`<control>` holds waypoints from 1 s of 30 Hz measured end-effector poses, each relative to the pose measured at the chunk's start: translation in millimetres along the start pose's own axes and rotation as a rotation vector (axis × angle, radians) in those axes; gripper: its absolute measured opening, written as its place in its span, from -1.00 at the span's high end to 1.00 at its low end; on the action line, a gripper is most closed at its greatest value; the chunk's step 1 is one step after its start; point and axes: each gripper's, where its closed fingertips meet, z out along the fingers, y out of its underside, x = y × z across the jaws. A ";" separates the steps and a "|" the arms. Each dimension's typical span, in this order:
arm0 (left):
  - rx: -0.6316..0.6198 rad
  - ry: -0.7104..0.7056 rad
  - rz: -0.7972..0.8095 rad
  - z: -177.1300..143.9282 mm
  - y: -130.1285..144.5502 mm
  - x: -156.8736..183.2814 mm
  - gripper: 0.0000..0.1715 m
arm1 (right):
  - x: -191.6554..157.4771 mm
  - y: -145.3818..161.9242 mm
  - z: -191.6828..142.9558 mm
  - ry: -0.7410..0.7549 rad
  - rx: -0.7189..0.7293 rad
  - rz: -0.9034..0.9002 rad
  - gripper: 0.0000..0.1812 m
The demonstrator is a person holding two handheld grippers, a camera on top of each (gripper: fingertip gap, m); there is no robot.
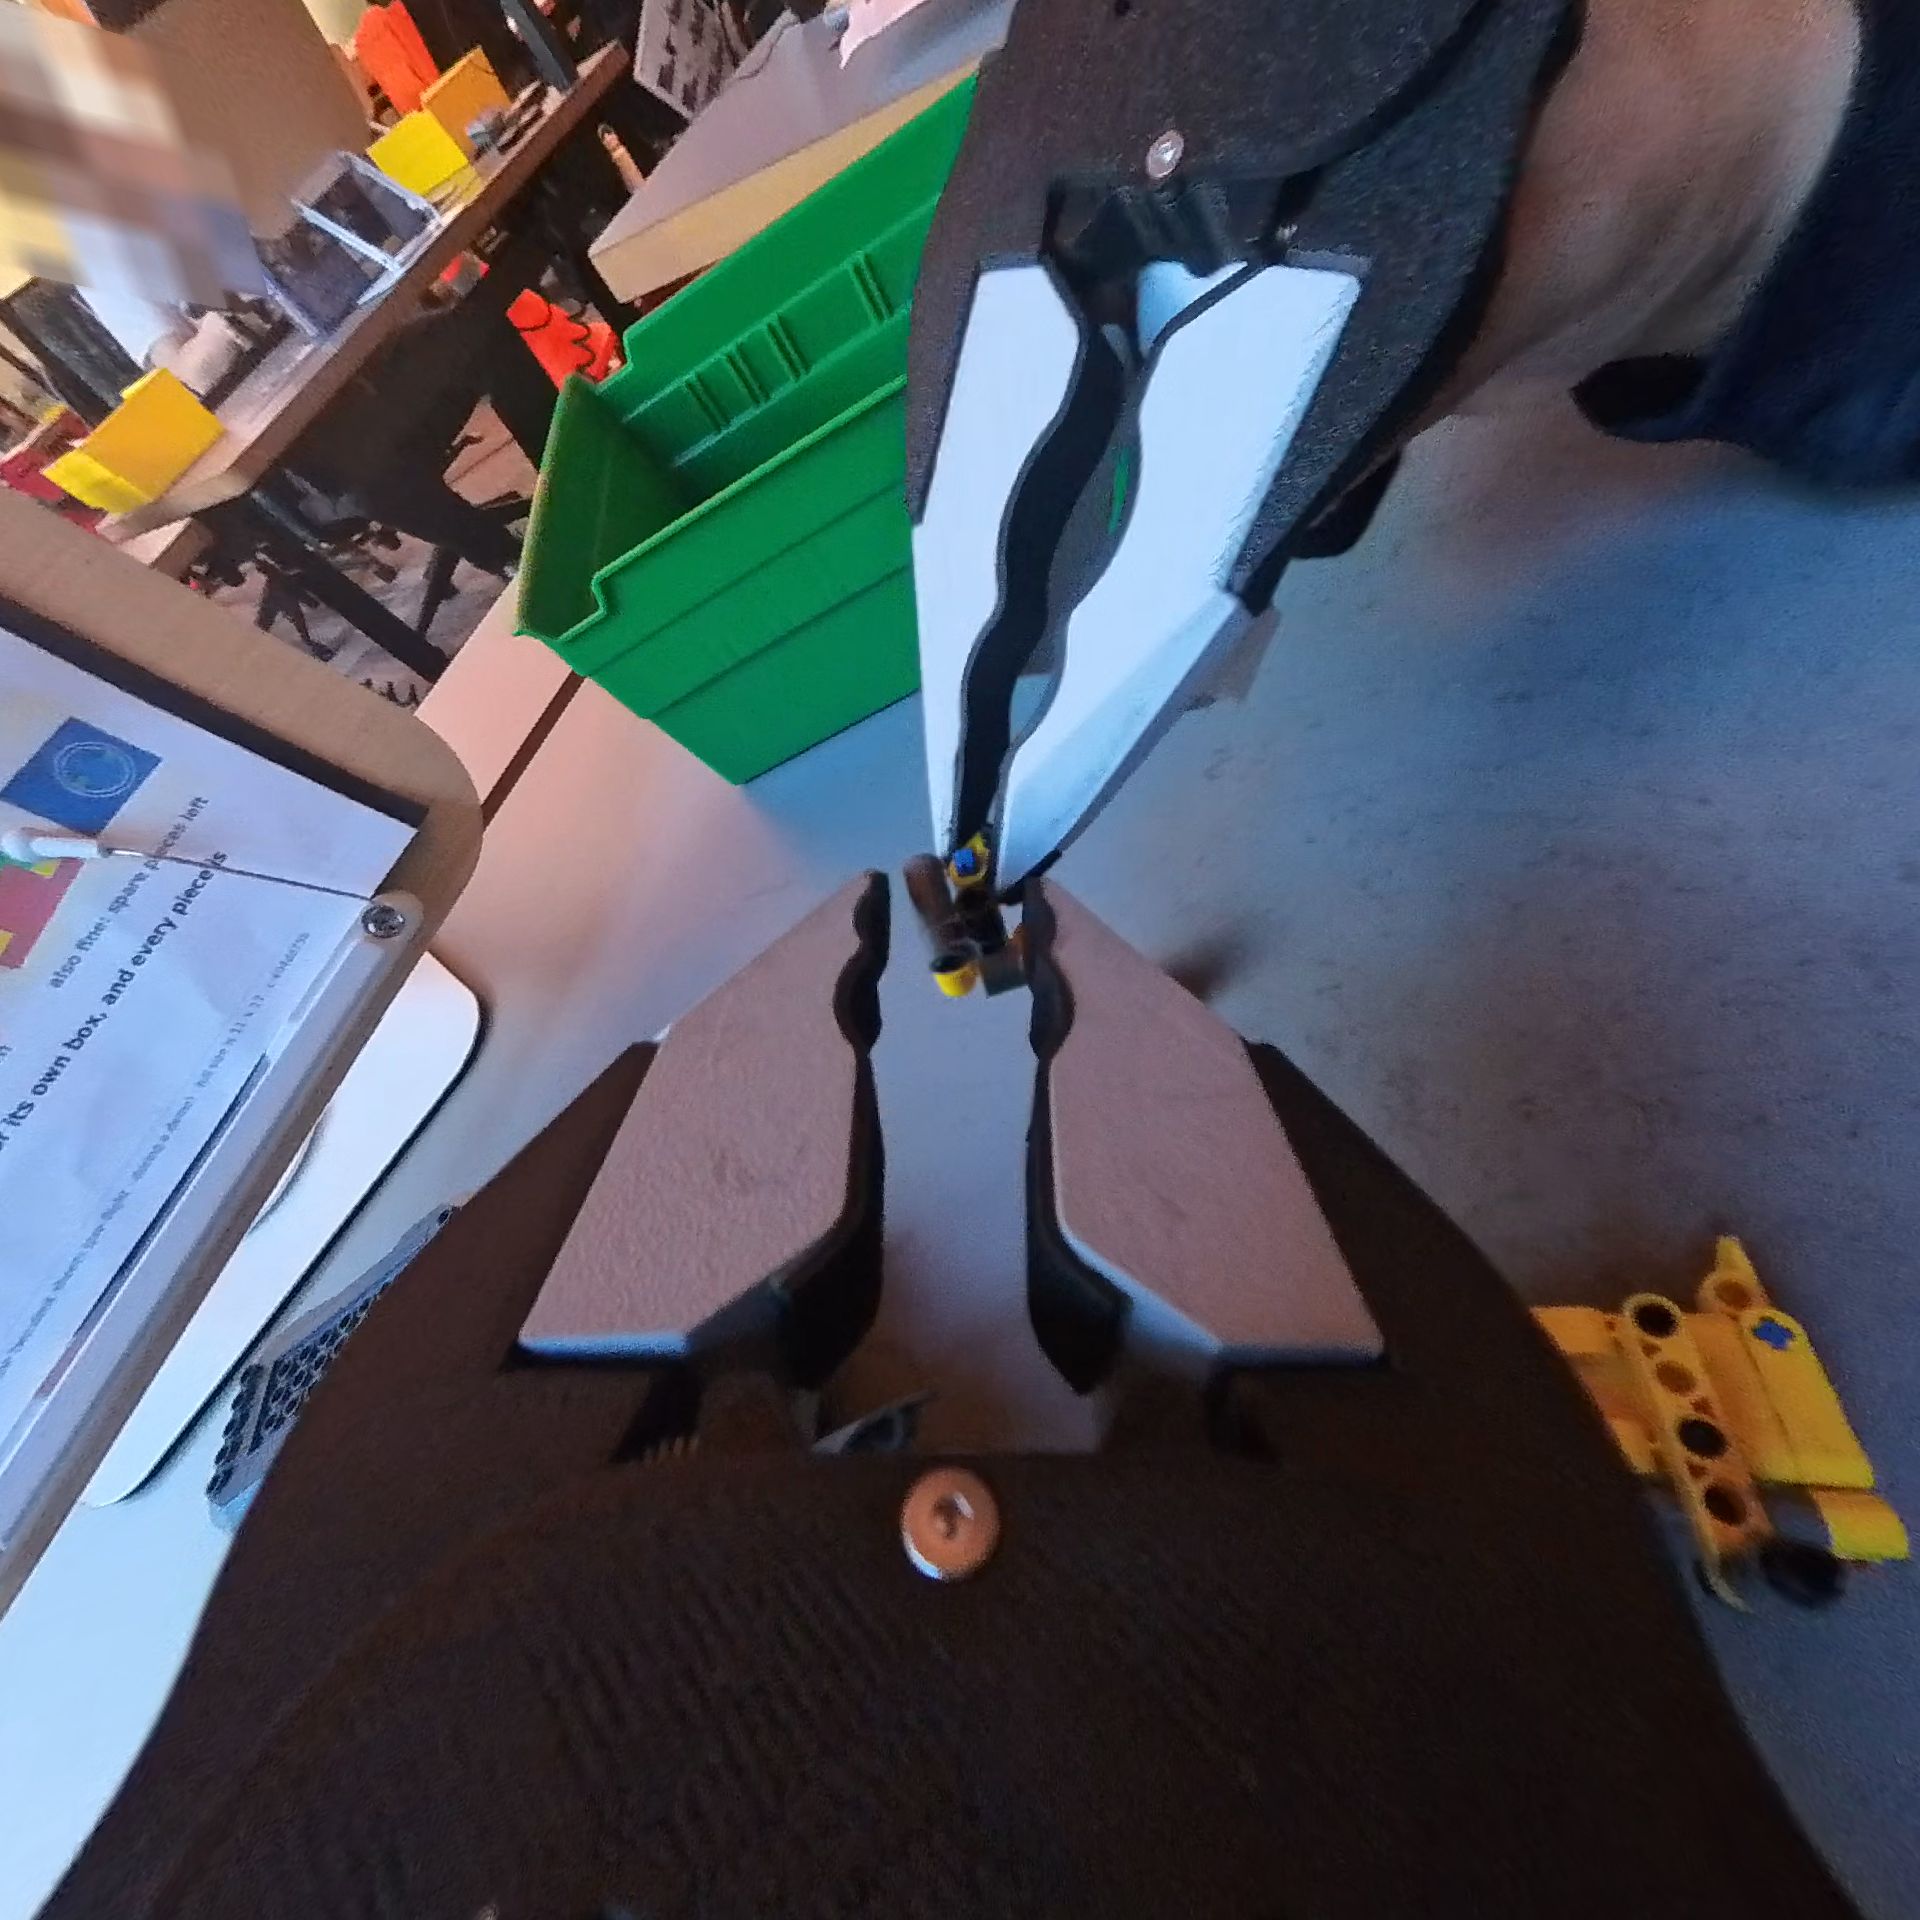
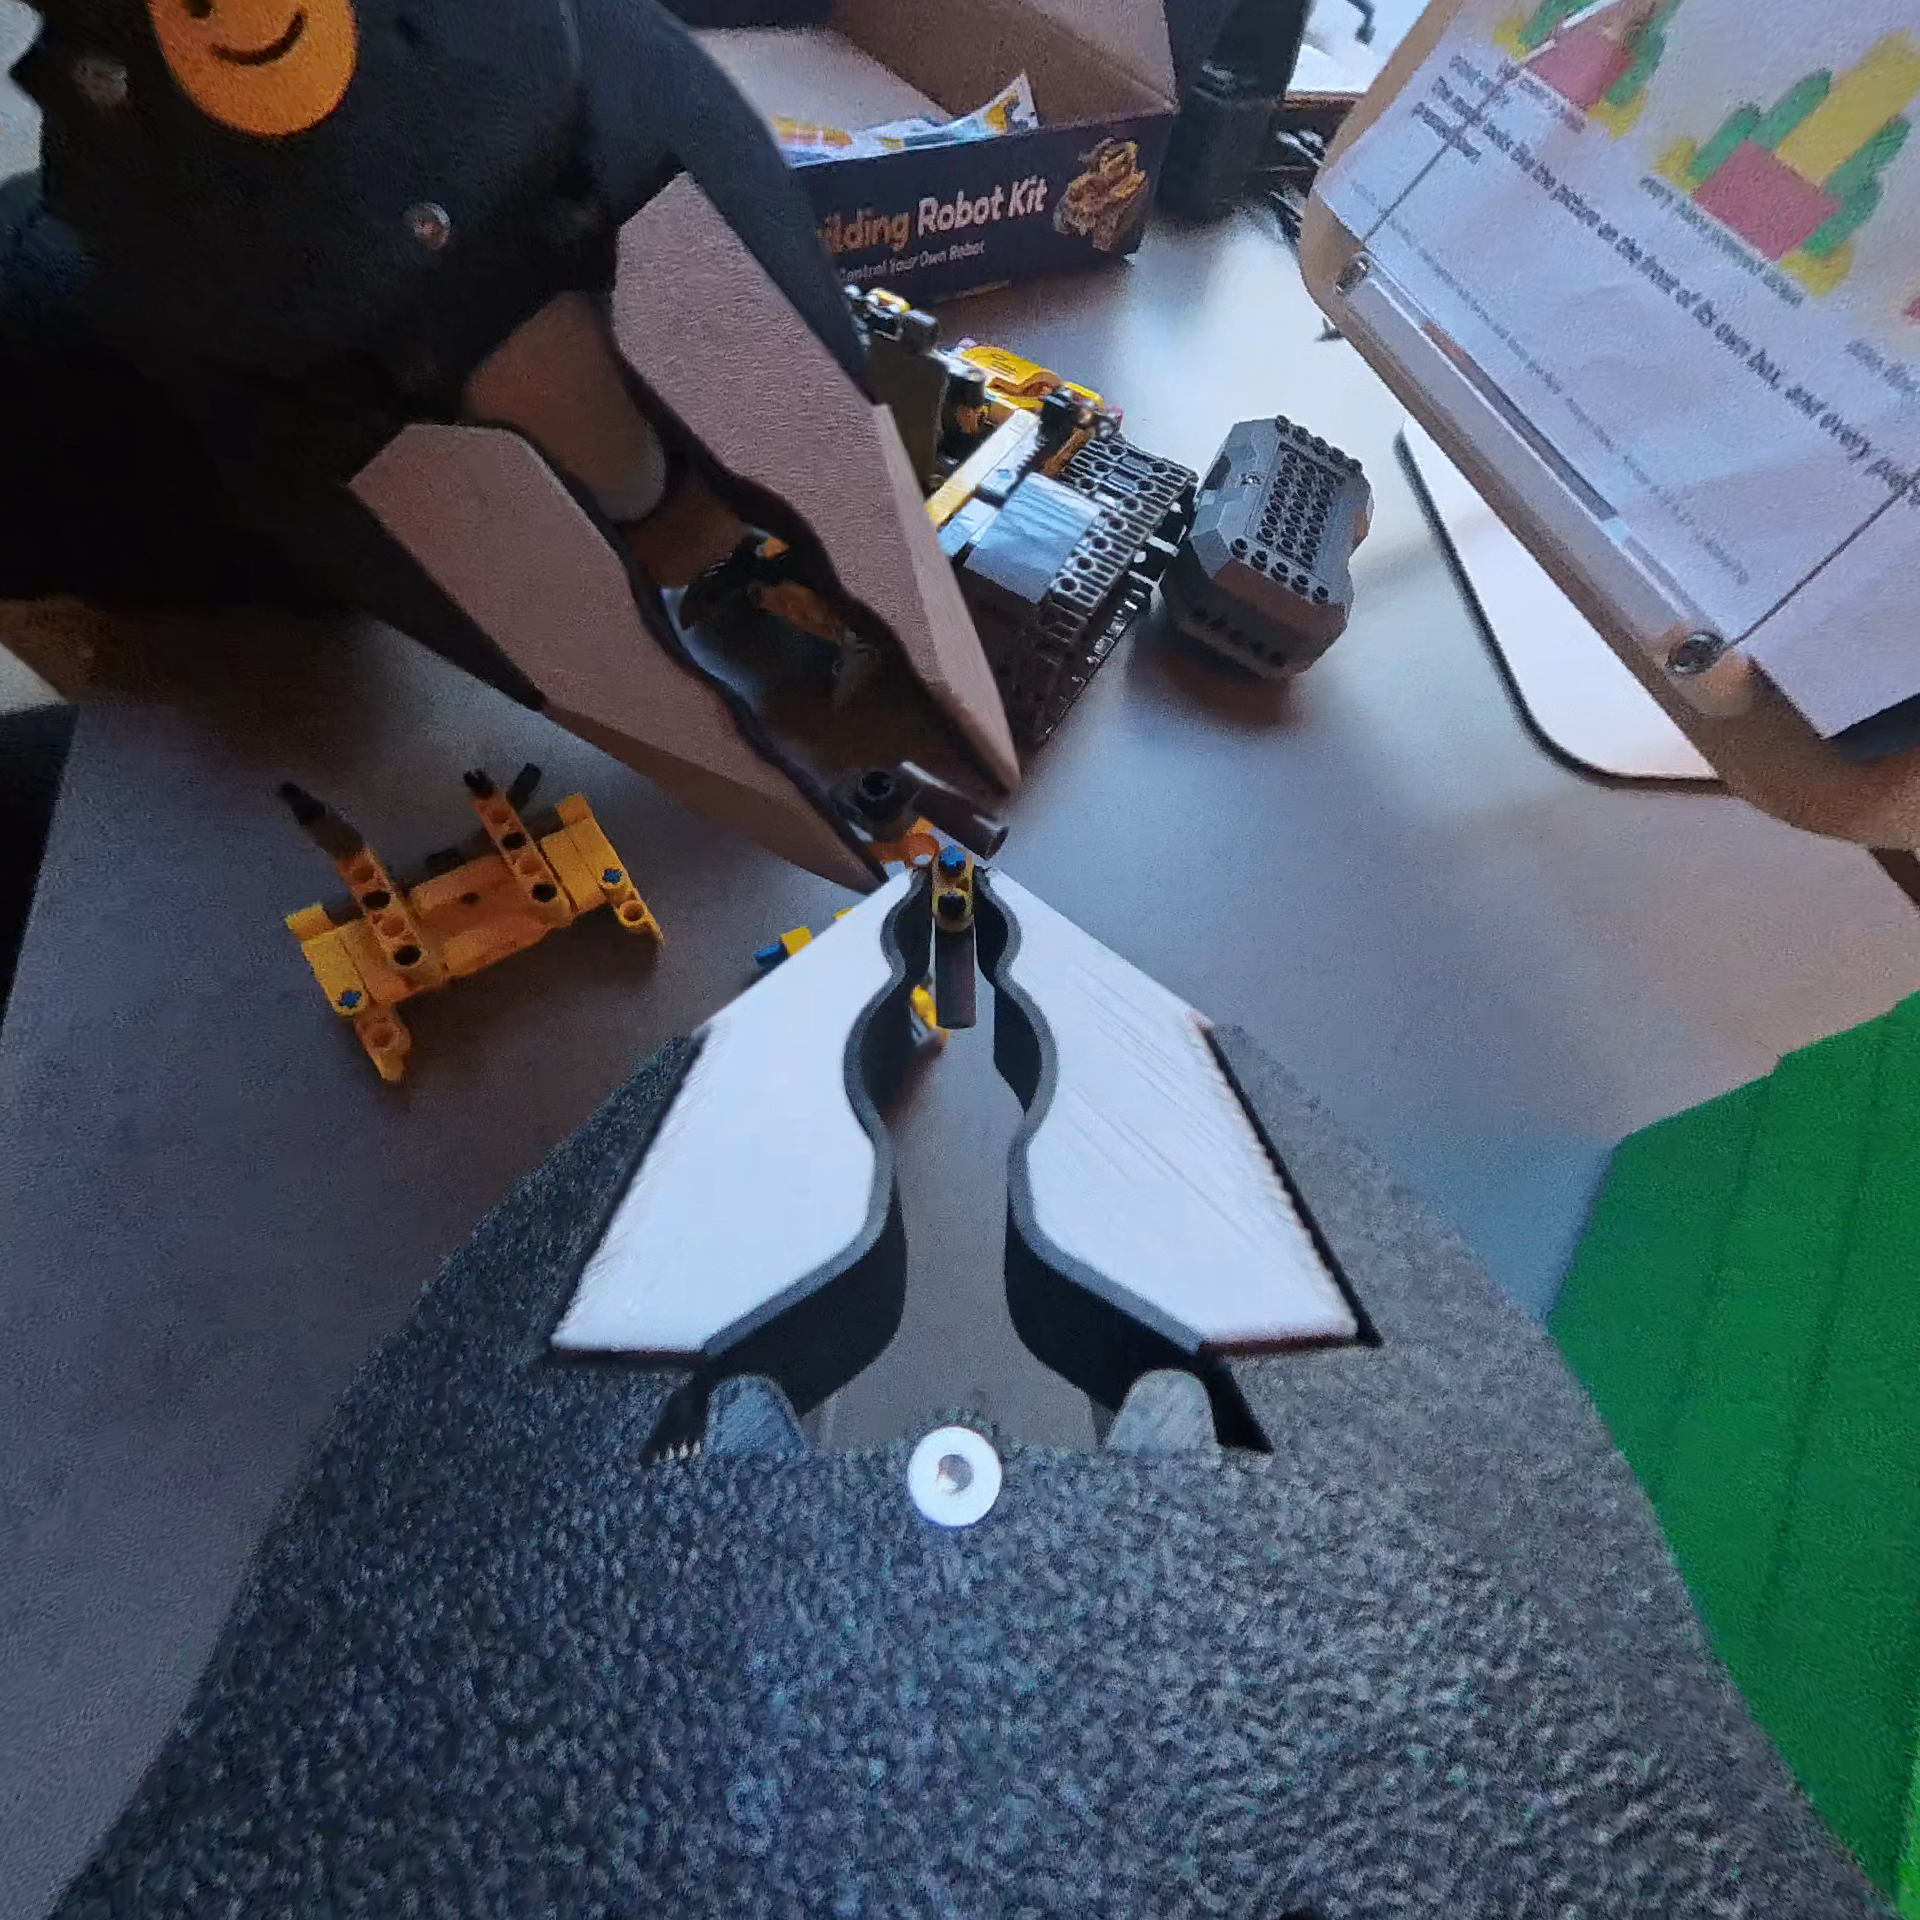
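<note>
Tools meet tip to tip at the centre of both views, above a grey worktop (image 2: pixel 1403 935). The left tool (image 1: pixel 958 894), brown-fingered, appears to pinch a dark grey connector (image 2: pixel 902 798) at its tips. The right tool (image 2: pixel 949 883), white-fingered, is closed on a small yellow piece (image 2: pixel 952 896) with a blue pin. The two parts touch or nearly touch; whether they are joined cannot be told.

A yellow beam assembly (image 2: pixel 457 914) lies loose at centre left of the right wrist view. A brick-built vehicle (image 2: pixel 1049 551), a dark grey block (image 2: pixel 1268 540) and a kit box (image 2: pixel 966 208) stand behind. A printed sheet on a wooden stand (image 2: pixel 1662 312) fills the upper right, and a green bin (image 1: pixel 727 582) stands nearby. Other tables with yellow boxes (image 1: pixel 145 436) occupy the room beyond.
</note>
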 end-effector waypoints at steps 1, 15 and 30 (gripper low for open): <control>0.007 0.010 0.001 -0.5 -1.1 1.6 0.74 | -1.5 -0.2 -1.2 0.002 -0.002 -0.027 0.95; 0.244 0.158 -0.326 -19.5 -34.4 -4.8 0.80 | -0.9 -35.0 -25.0 -0.042 0.277 0.000 0.85; 0.457 0.280 -0.757 -39.0 -42.2 -36.6 0.95 | -0.9 -49.2 -39.9 -0.140 0.412 0.116 0.78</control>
